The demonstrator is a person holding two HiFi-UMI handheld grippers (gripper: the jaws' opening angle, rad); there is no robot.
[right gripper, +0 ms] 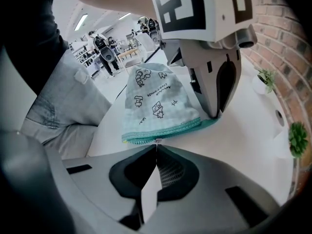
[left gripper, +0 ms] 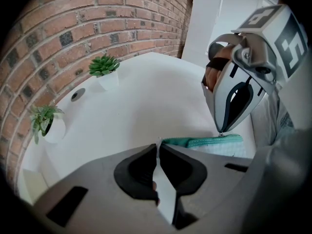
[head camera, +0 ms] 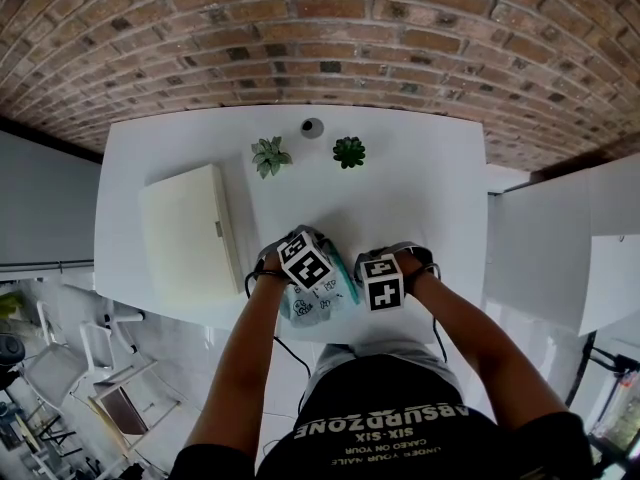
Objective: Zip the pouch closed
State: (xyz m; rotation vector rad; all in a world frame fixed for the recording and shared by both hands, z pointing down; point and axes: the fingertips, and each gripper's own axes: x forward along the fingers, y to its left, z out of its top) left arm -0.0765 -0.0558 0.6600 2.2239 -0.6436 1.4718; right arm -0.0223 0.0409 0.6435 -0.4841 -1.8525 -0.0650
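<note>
Teal zip tape (right gripper: 168,129) edges one long side of the pale, cartoon-printed pouch (right gripper: 156,99), which lies on the white surface (head camera: 400,198) by its near edge, between the two tools. The pouch's long axis follows that zip line. It runs from the tips of the left hand-held gripper (left gripper: 158,146) across to those of the right hand-held gripper (right gripper: 156,147) and a short way past them. From above it shows as a slanted teal strip between the two marker cubes. The fabric body spreads from the zip away from the right hand-held gripper.

The right hand-held gripper has its jaws pressed together on the small metal zipper pull (right gripper: 156,141). The left hand-held gripper's jaws are likewise closed, pinching the far end of the pouch; a pale sliver shows at their tips and the teal edge starts just beside them. Both tools point steeply down.

Well beyond them, toward the brick wall (head camera: 320,28), stand a pale-leaved plant (head camera: 270,156) and a darker plant (head camera: 349,151). A white box (head camera: 190,233) lies out past the left hand-held gripper.
</note>
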